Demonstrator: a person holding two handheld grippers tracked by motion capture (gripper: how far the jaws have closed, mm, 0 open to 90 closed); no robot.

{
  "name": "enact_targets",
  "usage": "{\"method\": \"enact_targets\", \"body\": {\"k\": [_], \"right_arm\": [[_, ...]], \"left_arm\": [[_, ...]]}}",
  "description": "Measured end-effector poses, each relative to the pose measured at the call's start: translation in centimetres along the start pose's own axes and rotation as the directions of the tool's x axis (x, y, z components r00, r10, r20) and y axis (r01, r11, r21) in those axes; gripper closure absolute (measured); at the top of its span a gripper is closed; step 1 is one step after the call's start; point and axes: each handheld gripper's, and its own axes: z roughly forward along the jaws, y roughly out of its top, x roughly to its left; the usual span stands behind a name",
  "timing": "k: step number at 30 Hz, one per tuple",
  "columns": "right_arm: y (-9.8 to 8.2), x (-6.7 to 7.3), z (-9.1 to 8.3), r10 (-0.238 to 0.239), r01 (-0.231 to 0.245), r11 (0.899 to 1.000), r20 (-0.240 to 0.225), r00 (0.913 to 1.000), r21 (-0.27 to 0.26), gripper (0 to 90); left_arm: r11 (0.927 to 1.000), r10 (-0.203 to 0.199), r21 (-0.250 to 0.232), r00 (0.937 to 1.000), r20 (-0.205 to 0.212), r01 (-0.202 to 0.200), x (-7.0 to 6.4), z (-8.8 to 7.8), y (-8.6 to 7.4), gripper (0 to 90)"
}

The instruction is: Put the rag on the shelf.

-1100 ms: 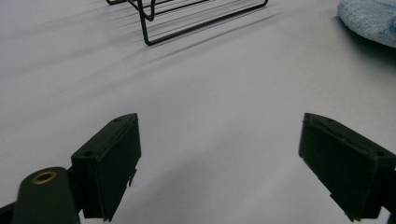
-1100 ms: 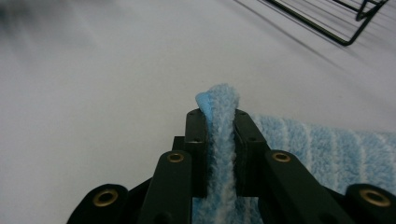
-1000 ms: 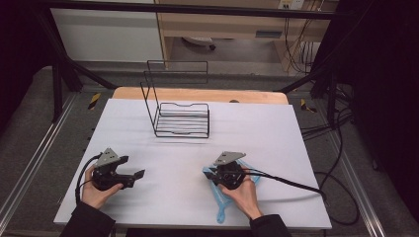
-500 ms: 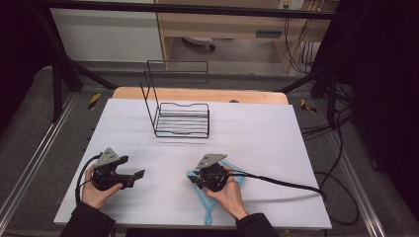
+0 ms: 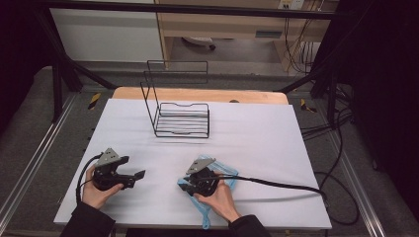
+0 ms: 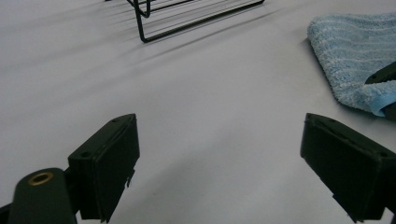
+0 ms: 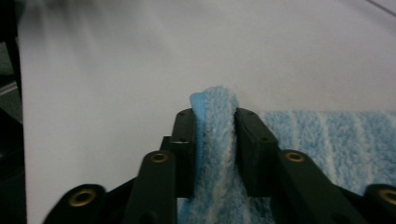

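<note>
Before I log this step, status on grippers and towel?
Left gripper open, nothing between its jaws. Right gripper pinching a towel fold, jaws just easing wider. Wire rack well clear.

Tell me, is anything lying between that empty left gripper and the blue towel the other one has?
Nothing visible. Between the left gripper, jaws wide open, and the blue towel lies bare white table cover. The wire rack stands farther back, off that path. The right gripper has towel between its jaws.
</note>
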Motion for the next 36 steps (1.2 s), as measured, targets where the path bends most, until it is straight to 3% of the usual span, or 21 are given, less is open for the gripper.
{"method": "enact_targets", "body": {"k": [2, 3, 6, 9, 13, 18, 22, 24, 25, 30, 36], "right_arm": [[0.2, 0.0, -0.3, 0.021, -0.021, 1.000, -0.018, 0.9996, -0.023, 53.7], [0.6, 0.0, -0.9, 0.027, -0.028, 0.998, -0.015, 0.9995, -0.048, 43.1], [1.0, -0.2, -1.8, 0.023, -0.023, 0.998, 0.006, 0.9997, -0.060, 35.2], [1.3, -1.4, -4.2, 0.035, -0.027, 0.995, 0.079, 0.9963, -0.096, 27.6], [0.1, -3.7, -6.8, 0.086, -0.070, 0.991, 0.147, 0.9854, -0.113, 27.0], [-2.9, -6.2, -9.4, 0.172, -0.150, 0.982, 0.220, 0.9602, -0.117, 29.3], [-5.3, -7.5, -10.2, 0.226, -0.203, 0.973, 0.251, 0.9413, -0.113, 35.0], [-5.8, -7.7, -10.2, 0.237, -0.214, 0.970, 0.253, 0.9380, -0.115, 37.0], [-6.5, -8.1, -10.2, 0.259, -0.240, 0.965, 0.252, 0.9324, -0.106, 40.6], [-7.0, -8.4, -10.0, 0.286, -0.270, 0.958, 0.242, 0.9271, -0.100, 47.5], [-7.4, -8.4, -9.7, 0.313, -0.301, 0.950, 0.229, 0.9218, -0.086, 56.9]], "left_arm": [[1.0000, -0.002, 0.001, 1.0000, 0.002, 0.002, 0.0, 0.0, 0.0, 11.0], [1.0000, -0.004, 0.001, 1.0000, 0.004, 0.004, 0.0, 0.0, 0.1, 10.7], [0.9999, -0.016, -0.002, 0.9997, 0.017, 0.016, -0.2, 0.0, 0.2, 10.5], [0.9998, -0.018, 0.001, 0.9995, 0.025, 0.018, -0.5, 0.1, 0.4, 10.1], [0.9998, -0.013, 0.012, 0.9993, 0.034, 0.013, -1.1, 0.3, 0.9, 10.3], [0.9996, -0.023, 0.020, 0.9975, 0.067, 0.021, -2.1, 1.0, 1.8, 13.7], [0.9992, -0.009, 0.040, 0.9961, 0.088, 0.006, -3.6, 1.8, 2.9, 17.4], [0.9984, 0.013, 0.053, 0.9946, 0.103, -0.018, -4.5, 2.3, 3.4, 18.6], [0.9975, 0.023, 0.063, 0.9940, 0.107, -0.030, -5.0, 2.6, 3.7, 20.6], [0.9913, 0.051, 0.113, 0.9869, 0.153, -0.068, -7.7, 4.6, 4.7, 24.9], [0.9733, 0.073, 0.199, 0.9768, 0.201, -0.114, -9.8, 7.0, 4.2, 33.8]]}}
